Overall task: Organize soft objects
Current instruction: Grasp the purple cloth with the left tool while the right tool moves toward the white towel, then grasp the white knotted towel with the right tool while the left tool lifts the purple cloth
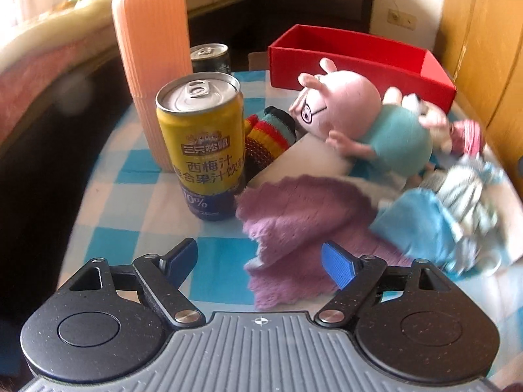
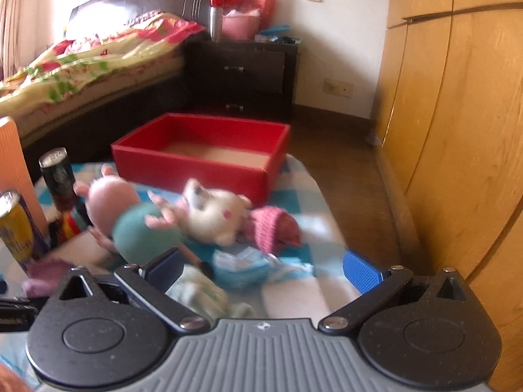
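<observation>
The crumpled purple knitted cloth point(image 1: 294, 225) lies on the blue-and-white checked tablecloth point(image 1: 130, 202) near the table's front edge, and my left gripper point(image 1: 260, 261) hovers over its near end with the jaws spread wide and nothing between them. Just beyond the cloth lies a pink plush pig in glasses and a teal shirt point(image 1: 366, 121), on its side, touching a smaller white plush animal in a pink knitted dress point(image 2: 228, 219). A rainbow-striped knitted sock point(image 1: 264, 137) is wedged between the pig's head and the cans. To the right of the purple cloth sits a heap of light blue and pale grey-green fabric point(image 1: 451, 209), blurred in both views; my right gripper point(image 2: 263, 269) is above this heap, jaws wide apart, gripping nothing, with a pale green bundle point(image 2: 199, 290) just beside its left finger.

An open red cardboard box point(image 2: 196, 160) stands at the table's far right corner, behind the plush toys. Toward the left edge stands a yellow-and-blue juice can point(image 1: 202, 150), upright, close to the purple cloth. Behind it are a tall ribbed orange plastic container point(image 1: 153, 65) and a dark can point(image 1: 210, 57), both upright.
</observation>
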A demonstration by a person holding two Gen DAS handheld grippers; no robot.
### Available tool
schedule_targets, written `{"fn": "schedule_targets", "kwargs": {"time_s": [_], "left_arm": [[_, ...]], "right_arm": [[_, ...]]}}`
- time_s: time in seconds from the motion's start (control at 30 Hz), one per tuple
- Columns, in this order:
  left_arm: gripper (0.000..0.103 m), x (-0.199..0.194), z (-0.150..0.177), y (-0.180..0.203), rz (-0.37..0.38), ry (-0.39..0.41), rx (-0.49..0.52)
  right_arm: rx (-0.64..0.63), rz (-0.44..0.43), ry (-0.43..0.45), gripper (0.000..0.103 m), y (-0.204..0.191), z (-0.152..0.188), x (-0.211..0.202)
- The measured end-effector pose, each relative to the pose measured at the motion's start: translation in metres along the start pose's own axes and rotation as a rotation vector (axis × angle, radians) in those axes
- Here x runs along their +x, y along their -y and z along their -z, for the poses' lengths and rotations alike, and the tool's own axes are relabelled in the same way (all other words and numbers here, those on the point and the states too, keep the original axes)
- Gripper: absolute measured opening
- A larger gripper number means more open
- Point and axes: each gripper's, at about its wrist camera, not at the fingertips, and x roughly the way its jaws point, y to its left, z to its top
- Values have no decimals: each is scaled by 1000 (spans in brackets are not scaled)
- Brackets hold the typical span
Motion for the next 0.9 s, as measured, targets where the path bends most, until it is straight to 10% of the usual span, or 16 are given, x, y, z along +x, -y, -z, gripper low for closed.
{"fn": "schedule_targets", "kwargs": {"time_s": [0.17, 0.5, 0.9], "left_arm": [[75, 1, -3, 4, 84, 13, 21], [7, 24, -9, 21, 184, -71, 60], [1, -37, -18, -33, 508, -1, -118]], "right_arm": [[-16, -41, -37, 85, 13, 3, 1], [-4, -44, -23, 85, 47, 3, 1], [30, -145, -57, 84, 39, 1, 2]]}}
